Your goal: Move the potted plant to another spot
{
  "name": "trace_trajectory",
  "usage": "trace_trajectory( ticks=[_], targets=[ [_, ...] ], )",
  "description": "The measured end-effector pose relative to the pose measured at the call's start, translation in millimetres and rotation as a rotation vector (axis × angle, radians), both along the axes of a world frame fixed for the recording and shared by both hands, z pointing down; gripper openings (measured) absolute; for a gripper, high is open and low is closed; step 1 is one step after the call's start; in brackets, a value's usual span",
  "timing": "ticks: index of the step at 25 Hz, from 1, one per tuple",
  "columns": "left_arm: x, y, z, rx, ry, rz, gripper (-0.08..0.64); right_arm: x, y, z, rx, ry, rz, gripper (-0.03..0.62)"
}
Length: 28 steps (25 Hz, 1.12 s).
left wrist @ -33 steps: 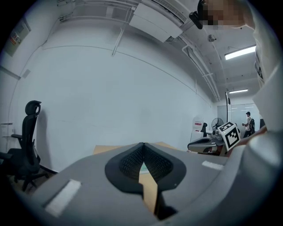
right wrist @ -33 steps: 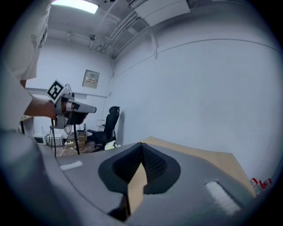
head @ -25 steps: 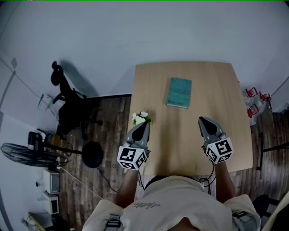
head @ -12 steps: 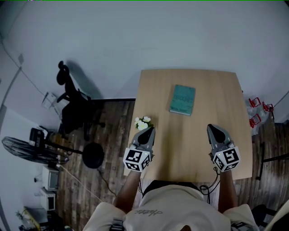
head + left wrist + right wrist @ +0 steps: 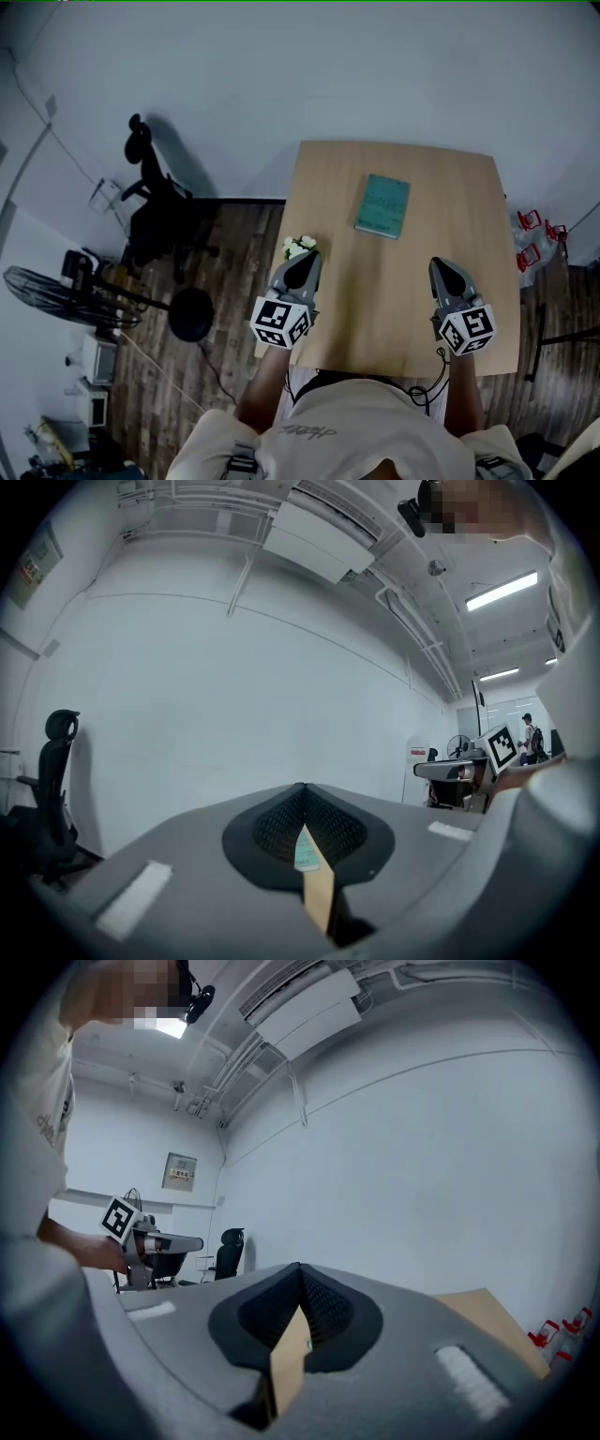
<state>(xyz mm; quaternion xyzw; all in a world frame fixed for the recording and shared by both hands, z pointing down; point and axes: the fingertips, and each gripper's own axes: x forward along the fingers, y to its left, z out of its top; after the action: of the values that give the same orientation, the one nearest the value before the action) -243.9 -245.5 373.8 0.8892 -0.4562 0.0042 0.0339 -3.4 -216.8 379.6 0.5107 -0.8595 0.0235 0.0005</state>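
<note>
The potted plant (image 5: 299, 247), small with white flowers, stands at the left edge of the wooden table (image 5: 469, 187). My left gripper (image 5: 305, 263) hovers just in front of it, tips almost at the flowers, jaws shut and empty. In the left gripper view the left gripper (image 5: 302, 789) shows its pads meeting, and the plant is hidden below them. My right gripper (image 5: 441, 268) is over the table's front right part, shut on nothing. The right gripper (image 5: 300, 1267) shows closed pads in its own view too.
A teal book (image 5: 382, 206) lies flat near the table's middle, beyond both grippers. Left of the table on the wooden floor stand a black office chair (image 5: 155, 216), a round black base (image 5: 191, 314) and a fan (image 5: 56, 298). Red items (image 5: 536, 225) sit at the right.
The head view's framing has drifted a little. Both grippers keep about the same places over the table and stay shut; the plant has not moved.
</note>
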Motion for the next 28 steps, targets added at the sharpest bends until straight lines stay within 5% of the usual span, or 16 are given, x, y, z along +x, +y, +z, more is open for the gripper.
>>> trace_trajectory(
  ticks=[12, 15, 19, 28],
  targets=[
    [-1, -6, 16, -0.037, -0.007, -0.005, 0.020, -11, -9, 13, -0.011, 0.068, -0.009, 0.002],
    [15, -23, 10, -0.041, 0.027, 0.034, 0.020, 9, -25, 12, -0.009, 0.005, 0.016, 0.003],
    [24, -43, -6, 0.024, -0.044, 0.062, 0.020, 8, -40, 10, 0.037, 0.176, 0.026, 0.003],
    [-14, -49, -15, 0.028, -0.035, -0.050, 0.020, 9, -46, 5, 0.028, 0.053, 0.053, 0.003]
  ],
)
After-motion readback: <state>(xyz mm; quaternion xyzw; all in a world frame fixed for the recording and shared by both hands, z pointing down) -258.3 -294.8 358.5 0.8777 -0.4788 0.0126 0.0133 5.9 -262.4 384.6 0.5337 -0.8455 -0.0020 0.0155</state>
